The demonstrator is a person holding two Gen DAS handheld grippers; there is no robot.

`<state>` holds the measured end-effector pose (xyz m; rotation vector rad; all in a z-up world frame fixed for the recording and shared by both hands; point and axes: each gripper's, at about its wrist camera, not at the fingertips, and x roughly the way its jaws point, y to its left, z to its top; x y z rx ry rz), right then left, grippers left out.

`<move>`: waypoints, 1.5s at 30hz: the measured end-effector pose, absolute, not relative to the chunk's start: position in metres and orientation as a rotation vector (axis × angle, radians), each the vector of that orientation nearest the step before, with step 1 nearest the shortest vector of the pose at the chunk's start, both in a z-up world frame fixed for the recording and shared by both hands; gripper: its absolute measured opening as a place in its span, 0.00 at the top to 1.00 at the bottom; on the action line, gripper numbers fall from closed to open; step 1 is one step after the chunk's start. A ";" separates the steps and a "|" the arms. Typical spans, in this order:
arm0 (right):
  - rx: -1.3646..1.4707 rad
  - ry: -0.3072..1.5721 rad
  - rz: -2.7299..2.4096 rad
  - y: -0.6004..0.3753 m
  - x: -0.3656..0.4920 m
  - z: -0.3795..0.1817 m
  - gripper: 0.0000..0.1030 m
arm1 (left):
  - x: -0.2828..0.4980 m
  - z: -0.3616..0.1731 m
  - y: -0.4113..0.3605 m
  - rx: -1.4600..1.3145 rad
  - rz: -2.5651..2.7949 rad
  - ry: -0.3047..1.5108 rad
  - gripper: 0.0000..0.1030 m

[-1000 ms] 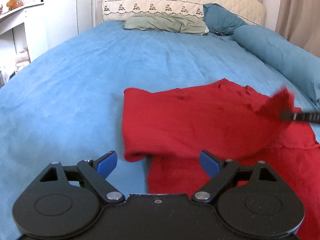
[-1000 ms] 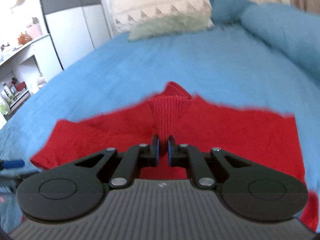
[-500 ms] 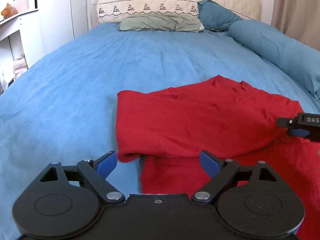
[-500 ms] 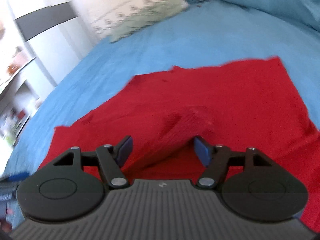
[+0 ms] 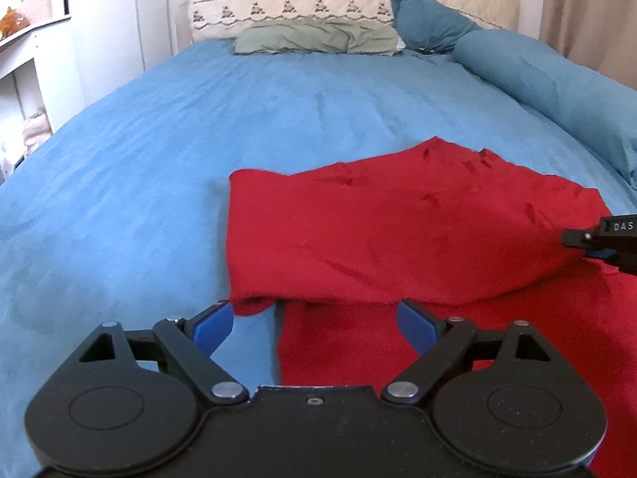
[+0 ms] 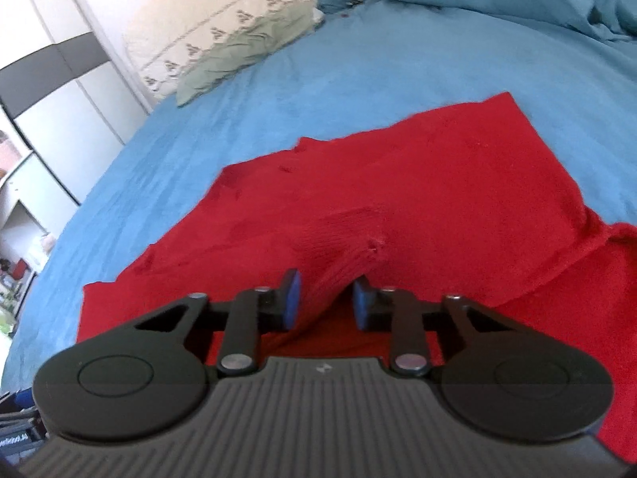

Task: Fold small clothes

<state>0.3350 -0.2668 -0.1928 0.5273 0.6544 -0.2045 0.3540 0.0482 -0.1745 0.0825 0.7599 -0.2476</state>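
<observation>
A red garment (image 5: 398, 239) lies on the blue bed, with one part folded over the rest; it also shows in the right wrist view (image 6: 418, 199). My left gripper (image 5: 314, 324) is open and empty, hovering at the near edge of the fold. My right gripper (image 6: 327, 306) is part open, its blue pads on either side of a ribbed red cuff (image 6: 342, 247) that lies between them without being pinched. The right gripper's tip (image 5: 597, 239) shows at the right edge of the left wrist view, at the fold's right end.
The blue bedspread (image 5: 199, 139) stretches ahead. A green pillow (image 5: 314, 36), a teal pillow (image 5: 430, 24) and a long teal bolster (image 5: 557, 91) lie at the head and right side. White cabinets (image 5: 103, 28) stand to the left.
My right gripper was shut on the red cuff held up, then lowered it onto the garment and opened; its jaws have since narrowed somewhat. The left gripper stayed open and barely moved.
</observation>
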 end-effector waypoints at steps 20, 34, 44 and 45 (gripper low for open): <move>0.334 0.506 -0.198 -0.329 0.337 -0.112 0.80 | 0.386 -0.197 0.041 0.085 -0.161 0.770 0.11; 0.319 0.654 -0.330 -0.356 0.316 -0.178 0.51 | 0.374 -0.186 0.073 0.036 -0.113 0.790 0.11; 0.221 0.595 -0.179 -0.323 0.326 -0.177 0.18 | 0.392 -0.168 0.014 0.083 -0.337 0.738 0.11; 0.216 0.618 -0.177 -0.323 0.330 -0.182 0.18 | 0.396 -0.172 0.008 0.088 -0.362 0.757 0.11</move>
